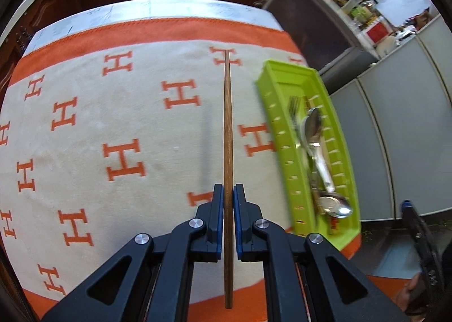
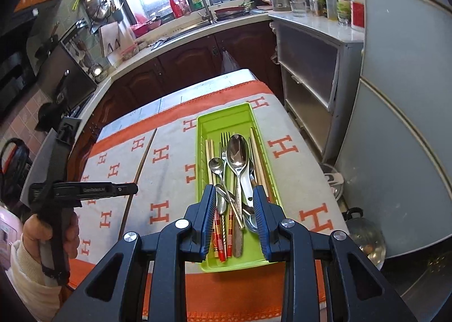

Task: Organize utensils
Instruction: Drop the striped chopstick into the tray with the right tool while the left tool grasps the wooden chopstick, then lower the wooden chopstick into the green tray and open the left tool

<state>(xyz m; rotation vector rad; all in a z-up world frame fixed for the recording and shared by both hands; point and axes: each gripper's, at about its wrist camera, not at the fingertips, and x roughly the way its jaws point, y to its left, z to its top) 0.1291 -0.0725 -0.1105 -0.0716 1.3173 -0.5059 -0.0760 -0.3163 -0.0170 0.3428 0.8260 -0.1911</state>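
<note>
My left gripper (image 1: 228, 189) is shut on a brown wooden chopstick (image 1: 227, 124) that points forward above the cloth; the chopstick also shows in the right wrist view (image 2: 141, 163). A green utensil tray (image 1: 285, 135) lies to its right, holding a fork (image 1: 293, 107), spoons (image 1: 313, 127) and chopsticks. In the right wrist view the tray (image 2: 223, 121) lies straight ahead with a large spoon (image 2: 238, 152), a fork (image 2: 225, 141), pale chopsticks (image 2: 208, 152) and red-handled pieces (image 2: 217, 226). My right gripper (image 2: 234, 197) is open and empty above the tray's near end.
The table carries a beige cloth (image 1: 113, 124) with orange H marks and an orange border. The left gripper's body (image 2: 84, 189) and the hand holding it show at the left of the right wrist view. Dark cabinets (image 2: 183, 59), a grey shelf unit (image 2: 310, 67) and a fridge (image 2: 401, 95) surround the table.
</note>
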